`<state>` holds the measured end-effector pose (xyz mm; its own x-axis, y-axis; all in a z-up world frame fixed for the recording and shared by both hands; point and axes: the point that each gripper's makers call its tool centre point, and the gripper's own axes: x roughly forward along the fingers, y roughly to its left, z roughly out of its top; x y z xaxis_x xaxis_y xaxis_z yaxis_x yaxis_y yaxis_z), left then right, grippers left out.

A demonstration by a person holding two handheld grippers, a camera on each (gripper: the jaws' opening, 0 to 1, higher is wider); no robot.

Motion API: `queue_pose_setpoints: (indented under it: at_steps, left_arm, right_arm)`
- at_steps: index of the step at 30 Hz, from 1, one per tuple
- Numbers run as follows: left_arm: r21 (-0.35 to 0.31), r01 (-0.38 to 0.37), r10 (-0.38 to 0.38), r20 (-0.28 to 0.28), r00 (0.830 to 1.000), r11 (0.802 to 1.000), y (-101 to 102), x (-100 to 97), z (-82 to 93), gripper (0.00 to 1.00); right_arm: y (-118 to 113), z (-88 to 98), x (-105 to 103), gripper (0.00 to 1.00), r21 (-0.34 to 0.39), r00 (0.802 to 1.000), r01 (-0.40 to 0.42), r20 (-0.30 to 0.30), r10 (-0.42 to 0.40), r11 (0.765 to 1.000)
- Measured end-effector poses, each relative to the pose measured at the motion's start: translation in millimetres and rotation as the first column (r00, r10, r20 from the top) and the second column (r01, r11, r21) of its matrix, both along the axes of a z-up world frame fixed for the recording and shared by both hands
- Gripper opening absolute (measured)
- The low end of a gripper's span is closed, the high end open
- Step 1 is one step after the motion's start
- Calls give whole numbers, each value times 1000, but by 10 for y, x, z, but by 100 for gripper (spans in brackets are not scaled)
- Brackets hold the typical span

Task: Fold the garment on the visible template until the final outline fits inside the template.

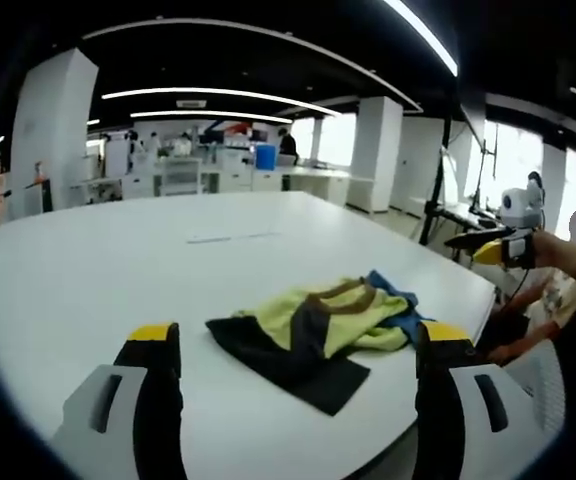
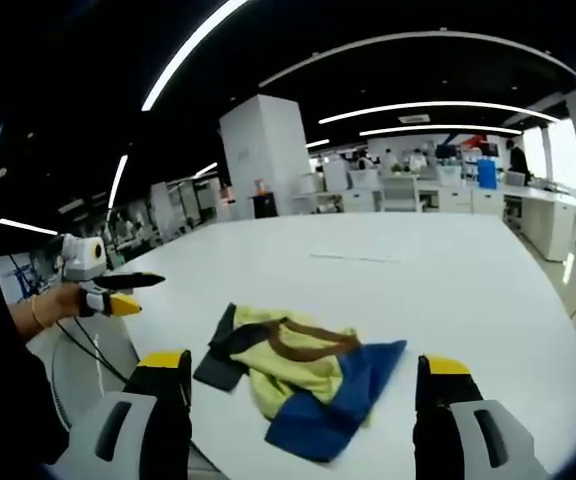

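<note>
Garment [image 1: 323, 330] lay crumpled on a white tabletop [image 1: 118, 270], close to its near edge, touched by neither tool. It was a yellow-green shirt with a brown collar band, a dark grey part and a blue part, bunched into a loose heap rather than spread flat. In the left gripper view the dark part reached toward the camera and the blue part sat at the far right of the heap; in the right gripper view the garment [image 2: 303, 385] showed the blue part nearest and the dark part at the left.

The left hand-held gripper [image 1: 298, 345] hung released, its yellow-tipped jaws spread wide on either side of the heap and holding nothing. The right hand-held gripper [image 2: 303, 375] was likewise released, jaws wide apart, nothing between them.

Each tool also appeared in the other's view, held off the tabletop's edge by a hand [image 2: 53, 300]. A thin line [image 1: 233, 238] marked the tabletop farther back. Desks and pillars stood beyond.
</note>
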<state>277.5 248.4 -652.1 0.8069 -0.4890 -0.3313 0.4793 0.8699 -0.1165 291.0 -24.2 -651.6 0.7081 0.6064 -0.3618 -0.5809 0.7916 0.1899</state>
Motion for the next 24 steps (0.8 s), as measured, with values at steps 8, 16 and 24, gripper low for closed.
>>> queue_pose_setpoints:
  at_steps: [8,16,24]
  left_arm:
    - [3,0,0,-1,1000,1000,-5,34,-9,90]
    - [8,-4,4,5,1000,1000,4,109,3,87]
    - [9,6,-6,-4,1000,1000,-21,162,-78,79]
  right_arm:
    - [32,-5,80,91,1,1000,-17,2,17,1000]
    - [69,-67,131,87,5,1000,-30,-3,30,1000]
    - [78,-229,226,77,-4,999,-23,-34,23,1000]
